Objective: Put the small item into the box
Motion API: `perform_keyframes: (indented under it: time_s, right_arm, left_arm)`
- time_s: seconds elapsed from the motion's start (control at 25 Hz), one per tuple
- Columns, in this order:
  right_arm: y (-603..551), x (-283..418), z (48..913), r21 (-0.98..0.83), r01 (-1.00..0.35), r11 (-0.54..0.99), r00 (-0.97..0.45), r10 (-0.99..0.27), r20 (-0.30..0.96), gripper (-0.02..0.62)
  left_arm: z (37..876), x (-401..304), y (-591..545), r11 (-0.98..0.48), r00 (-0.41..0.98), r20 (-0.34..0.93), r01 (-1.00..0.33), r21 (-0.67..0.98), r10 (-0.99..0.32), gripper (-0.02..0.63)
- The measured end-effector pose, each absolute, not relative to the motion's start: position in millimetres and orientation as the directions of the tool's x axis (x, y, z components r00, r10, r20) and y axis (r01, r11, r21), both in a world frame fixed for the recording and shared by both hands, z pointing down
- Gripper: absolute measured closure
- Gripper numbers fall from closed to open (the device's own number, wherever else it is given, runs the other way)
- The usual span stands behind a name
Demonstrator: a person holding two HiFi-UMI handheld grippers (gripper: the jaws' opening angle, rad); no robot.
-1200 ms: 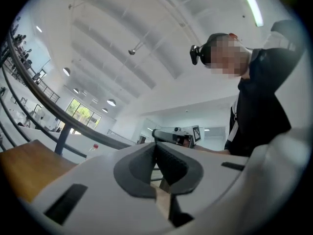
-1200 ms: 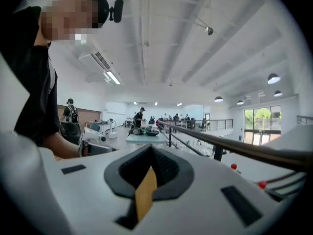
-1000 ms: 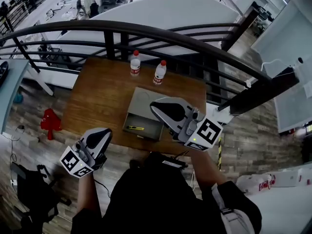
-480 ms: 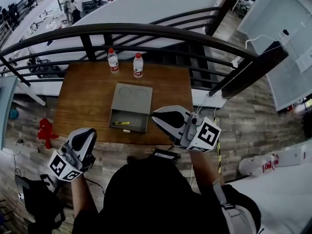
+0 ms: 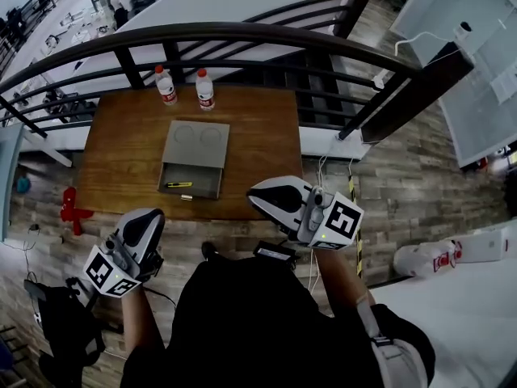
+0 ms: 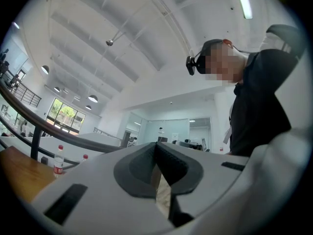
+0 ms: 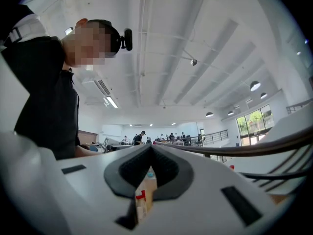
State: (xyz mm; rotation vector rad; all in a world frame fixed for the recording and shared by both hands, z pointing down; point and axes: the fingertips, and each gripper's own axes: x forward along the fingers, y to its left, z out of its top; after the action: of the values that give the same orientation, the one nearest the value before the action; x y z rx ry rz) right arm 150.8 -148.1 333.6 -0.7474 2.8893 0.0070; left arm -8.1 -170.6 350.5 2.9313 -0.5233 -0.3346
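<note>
Head view has you standing back from the brown wooden table [image 5: 266, 160], w/ both tools held near your body, well apart from the grey flat box [image 5: 194, 140] at the table's middle. Your left gripper [image 5: 149, 217]: in its own view the jaws meet at the tips w/ nothing btwn them, only a thin slit lower down w/ floor showing thru. Your right gripper [image 5: 257, 194] is the same, jaws together & empty. The bits of colour in its slit look like background, not a held thing.

The small yellow stick-shaped item [image 5: 179, 185] lies inside the box's open front compartment, toward its left end. A pale speck [image 5: 186, 196] sits on the table just beside the box's front edge; too small to tell what it is. Two clear plastic bottles w/ red caps [image 5: 166, 85] stand behind the box, by the black metal railing [image 5: 242, 35].

Judgement: the placing step looks done, since the item is in the box & you hold nothing, so you're prob. at the end of the task. If the speck is another piece to load, next move = step up to the table and part one gripper's jaws. Then come down on it at the box front, carry it over the low front wall & let go inside. If not, nothing more is called for.
</note>
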Motion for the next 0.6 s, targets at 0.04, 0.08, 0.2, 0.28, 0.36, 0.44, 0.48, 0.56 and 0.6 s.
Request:
perform_keyframes:
  time_s: [0.04,0.08,0.2,0.28,0.36,0.44,0.48,0.56,0.6]
  right_arm:
    - [-140.7,158.9,335.4,-0.041,-0.481,0.876,-0.863,-0.481,-0.155,0.586]
    - [-133.0,166.2,337.4,-0.048,-0.478,0.877,-0.864,-0.479,-0.157,0.586]
    - [-106.4,182.3,345.0,-0.079,-0.458,0.885,-0.869,-0.465,-0.168,0.586]
    - [-88.0,190.0,352.0,-0.106,-0.445,0.889,-0.871,-0.457,-0.179,0.586]
    - [-72.2,196.2,361.5,-0.128,-0.432,0.893,-0.875,-0.449,-0.181,0.586]
    - [-59.1,199.6,372.3,-0.146,-0.415,0.898,-0.883,-0.436,-0.170,0.586]
    - [-53.2,200.3,376.3,-0.154,-0.406,0.901,-0.887,-0.429,-0.170,0.586]
    - [-40.4,199.8,380.7,-0.170,-0.388,0.906,-0.891,-0.416,-0.183,0.586]
    - [-33.2,198.7,383.2,-0.178,-0.380,0.908,-0.893,-0.410,-0.185,0.586]
  left_arm:
    - [353.5,1.8,-162.3,-0.929,0.917,-0.185,-0.320,0.186,-0.353,0.591]
    - [356.1,11.5,-153.5,-0.929,0.920,-0.178,-0.316,0.192,-0.350,0.591]
    - [361.9,34.9,-123.6,-0.930,0.928,-0.158,-0.302,0.211,-0.338,0.591]
    - [366.6,46.6,-103.4,-0.928,0.931,-0.143,-0.300,0.222,-0.335,0.591]
    - [373.3,57.7,-86.2,-0.926,0.935,-0.124,-0.300,0.232,-0.333,0.591]
    - [382.4,69.4,-70.9,-0.926,0.942,-0.087,-0.298,0.231,-0.324,0.591]
    - [387.7,75.2,-63.2,-0.928,0.946,-0.063,-0.296,0.225,-0.317,0.591]
    - [397.1,84.7,-47.3,-0.932,0.953,-0.023,-0.289,0.219,-0.301,0.591]
    - [400.4,87.7,-39.8,-0.932,0.955,-0.014,-0.288,0.221,-0.298,0.591]
